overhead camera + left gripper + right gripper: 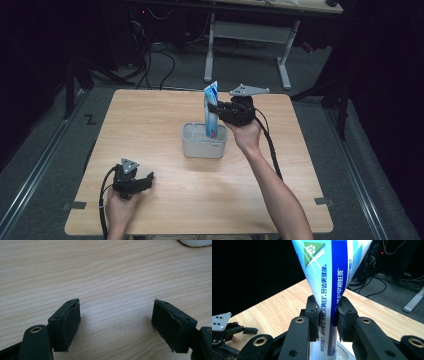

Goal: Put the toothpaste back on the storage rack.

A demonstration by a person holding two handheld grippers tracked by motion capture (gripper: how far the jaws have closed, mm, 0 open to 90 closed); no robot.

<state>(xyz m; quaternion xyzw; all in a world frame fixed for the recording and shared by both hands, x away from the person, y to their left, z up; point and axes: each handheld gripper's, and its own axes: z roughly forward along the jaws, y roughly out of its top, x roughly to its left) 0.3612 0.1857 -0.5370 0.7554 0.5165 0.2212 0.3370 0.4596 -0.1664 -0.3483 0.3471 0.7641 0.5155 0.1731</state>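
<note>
Dark floor, cables and a second desk surround the wooden table (165,130) in the high view, where a grey holder (203,141) stands near the centre; the right gripper (220,111) holds a blue-and-white toothpaste tube (211,112) upright with its lower end inside the holder, while the left gripper (145,181) rests near the front left edge. Left gripper view: jaws spread wide over bare wood, nothing between them. Right gripper view: both jaws press against the tube's (329,290) sides above the holder's rim (344,353).
</note>
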